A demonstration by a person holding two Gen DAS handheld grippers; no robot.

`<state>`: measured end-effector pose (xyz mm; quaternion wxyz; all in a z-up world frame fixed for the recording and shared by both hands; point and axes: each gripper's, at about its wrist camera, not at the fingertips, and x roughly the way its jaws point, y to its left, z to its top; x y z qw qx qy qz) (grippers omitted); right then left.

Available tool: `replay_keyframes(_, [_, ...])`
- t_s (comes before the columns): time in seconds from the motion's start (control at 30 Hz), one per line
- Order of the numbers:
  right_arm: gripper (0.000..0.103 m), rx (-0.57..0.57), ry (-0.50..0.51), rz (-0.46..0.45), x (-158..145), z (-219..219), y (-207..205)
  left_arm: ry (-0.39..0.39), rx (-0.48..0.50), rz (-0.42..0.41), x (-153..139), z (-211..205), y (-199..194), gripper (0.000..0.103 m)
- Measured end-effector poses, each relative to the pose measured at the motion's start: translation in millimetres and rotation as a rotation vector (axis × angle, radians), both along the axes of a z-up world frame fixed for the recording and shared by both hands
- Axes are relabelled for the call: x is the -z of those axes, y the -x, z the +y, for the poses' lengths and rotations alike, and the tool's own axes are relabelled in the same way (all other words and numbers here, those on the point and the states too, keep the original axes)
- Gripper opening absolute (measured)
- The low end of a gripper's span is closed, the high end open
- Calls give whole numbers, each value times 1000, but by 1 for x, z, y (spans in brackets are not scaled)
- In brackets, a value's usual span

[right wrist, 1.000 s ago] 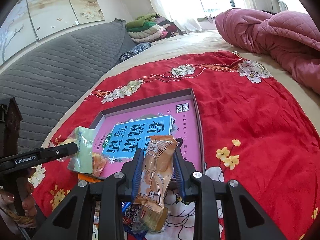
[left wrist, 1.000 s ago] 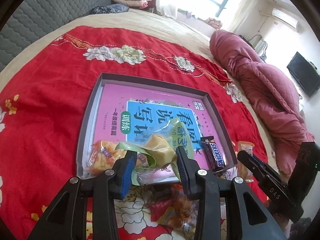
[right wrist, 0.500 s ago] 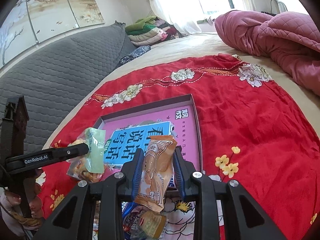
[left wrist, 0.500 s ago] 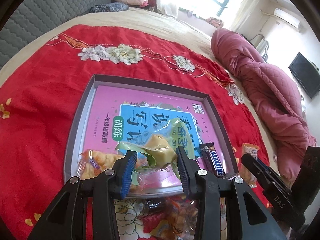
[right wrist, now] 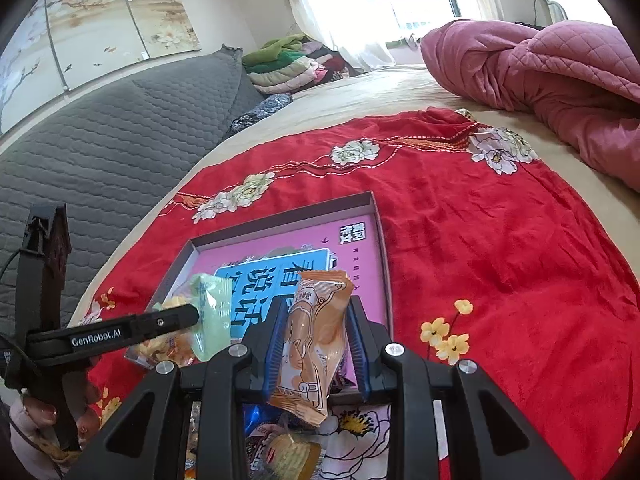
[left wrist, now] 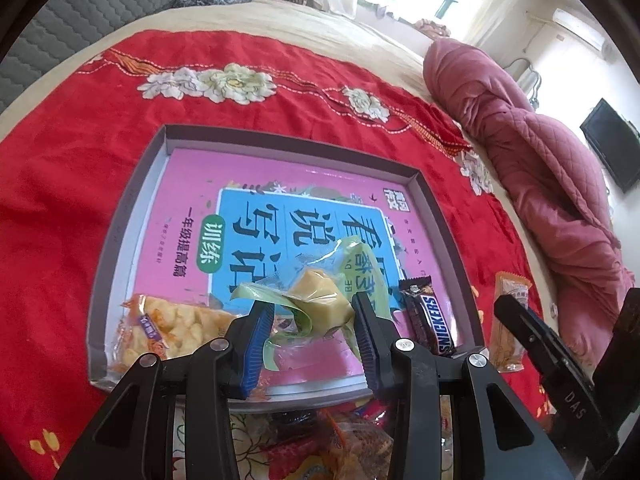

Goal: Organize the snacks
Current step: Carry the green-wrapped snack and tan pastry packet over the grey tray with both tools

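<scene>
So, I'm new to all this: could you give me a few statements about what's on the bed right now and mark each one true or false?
1. The left gripper holds a green-wrapped snack between its fingers. True.
2. The right gripper is empty. False: its fingers clamp an orange snack packet.
3. A Snickers bar lies inside the tray. True.
4. The tray sits on a bare wooden table. False: it rests on a red floral cloth spread over a bed.
5. A yellow puffed-snack packet lies in the tray's near left corner. True.
6. The pink quilt covers the tray. False: it is bunched up well away from it.
</scene>
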<state>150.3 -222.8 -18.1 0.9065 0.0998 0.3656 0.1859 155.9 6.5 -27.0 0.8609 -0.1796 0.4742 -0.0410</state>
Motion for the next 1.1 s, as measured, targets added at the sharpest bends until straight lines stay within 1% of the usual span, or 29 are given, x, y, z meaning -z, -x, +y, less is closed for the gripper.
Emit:
replay_keyframes(0.37, [30, 24, 0, 43, 10, -3, -10, -18, 30, 38, 13, -9, -2, 42])
replay_keyframes(0.73, [30, 27, 27, 84, 22, 1, -16, -34, 58, 61, 20, -14, 0, 42])
replay_keyframes(1.1, [30, 12, 56, 94, 27, 7, -18, -31, 67, 69, 22, -16, -1, 42])
